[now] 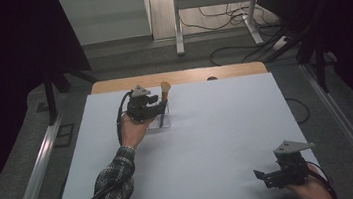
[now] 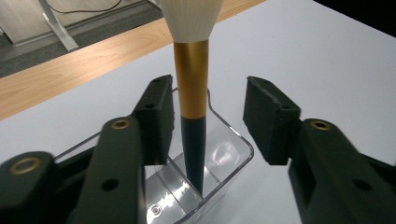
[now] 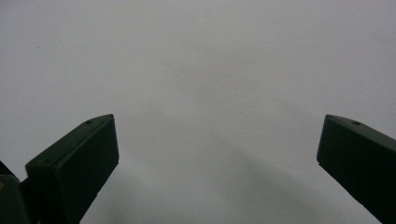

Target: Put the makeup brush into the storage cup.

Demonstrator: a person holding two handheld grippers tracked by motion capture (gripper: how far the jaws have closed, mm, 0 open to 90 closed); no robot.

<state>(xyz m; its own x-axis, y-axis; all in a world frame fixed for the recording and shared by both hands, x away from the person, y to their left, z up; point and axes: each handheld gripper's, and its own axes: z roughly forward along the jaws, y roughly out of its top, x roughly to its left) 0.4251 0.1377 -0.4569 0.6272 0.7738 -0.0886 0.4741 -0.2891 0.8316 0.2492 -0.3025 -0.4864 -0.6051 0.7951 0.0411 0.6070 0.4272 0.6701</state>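
Note:
A make-up brush (image 2: 191,84) with a pale bristle head, gold ferrule and dark handle stands upright, handle down, in a clear plastic holder (image 2: 233,154). My left gripper (image 2: 210,95) is open around the brush: the left pad lies close beside the ferrule and the right pad stands well apart from it. From the high view, the brush (image 1: 165,88) and holder (image 1: 163,121) sit at the far middle-left of the white sheet, with the left gripper (image 1: 159,109) at them. My right gripper (image 1: 265,177) rests at the near right, open, with nothing between its jaws (image 3: 217,140).
The white sheet (image 1: 219,135) covers the table, with a strip of wooden tabletop (image 1: 231,71) along the far edge. Beyond it are a metal stand (image 1: 214,4) and cables on the floor. Metal rails (image 1: 36,171) run along both sides.

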